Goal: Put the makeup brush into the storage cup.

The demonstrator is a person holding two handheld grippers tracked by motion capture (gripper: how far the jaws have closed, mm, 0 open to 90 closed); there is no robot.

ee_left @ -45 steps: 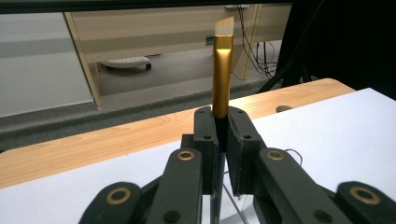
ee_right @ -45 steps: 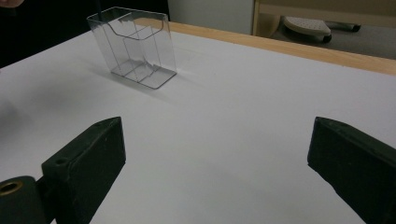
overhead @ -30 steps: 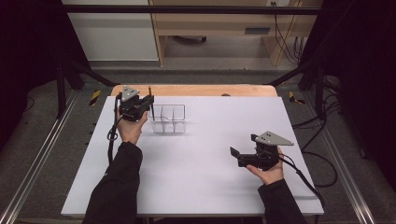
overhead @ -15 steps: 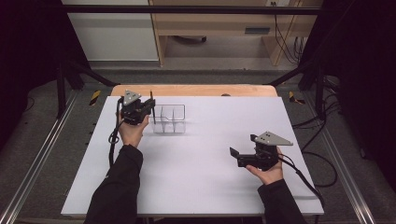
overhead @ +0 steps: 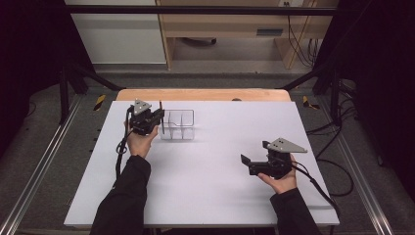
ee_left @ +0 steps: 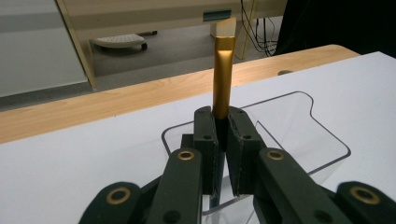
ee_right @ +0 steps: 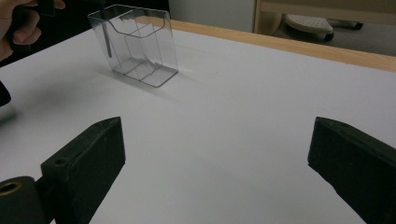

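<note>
My left gripper [overhead: 157,119] [ee_left: 222,128] is shut on a brush [ee_left: 223,74] held upright, gold ferrule and pale bristles pointing up. It hovers at the left end of a clear plastic holder [overhead: 178,125] [ee_left: 299,123] with several compartments at the back left of the white table [overhead: 210,191]. In the right gripper view the brush's dark handle [ee_right: 107,43] reaches down into the end compartment of the holder [ee_right: 140,46]; whether it touches the bottom I cannot tell. My right gripper [overhead: 245,161] [ee_right: 215,154] stands open low over the table at the right, nothing between its jaws.
A wooden strip [overhead: 203,94] runs along the table's far edge. Beyond it stand a wooden desk [overhead: 230,24], a white cabinet [overhead: 117,34] and floor cables [overhead: 301,44]. Black frame rails [overhead: 41,166] flank the table.
The left gripper with the brush has shifted slightly nearer and lower by the holder. The right gripper has stayed in place.
</note>
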